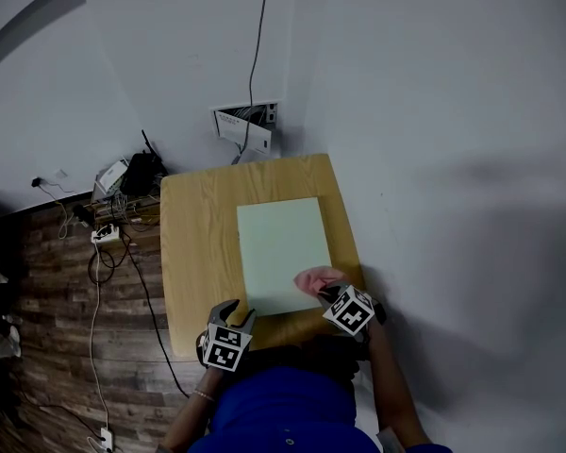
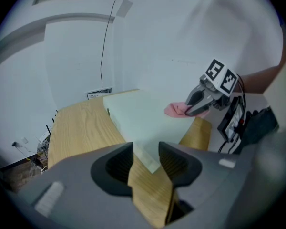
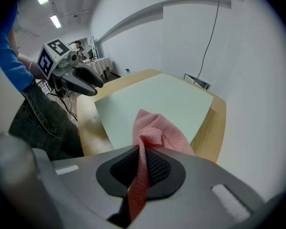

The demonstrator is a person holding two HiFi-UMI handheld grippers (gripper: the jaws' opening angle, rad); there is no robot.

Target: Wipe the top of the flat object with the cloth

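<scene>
Right tool [image 3: 142, 166] pinches cloth [image 3: 158, 133] at flat object's [image 3: 157, 101] near corner.

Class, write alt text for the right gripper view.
The right gripper pinches a pink cloth over the near edge of a pale green board on a wooden table. The left gripper is at the left, beside a blue sleeve.

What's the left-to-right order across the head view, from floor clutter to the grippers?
power strip and cables → left gripper → pink cloth → right gripper. The table and green board span the middle, so they are left out.
</scene>
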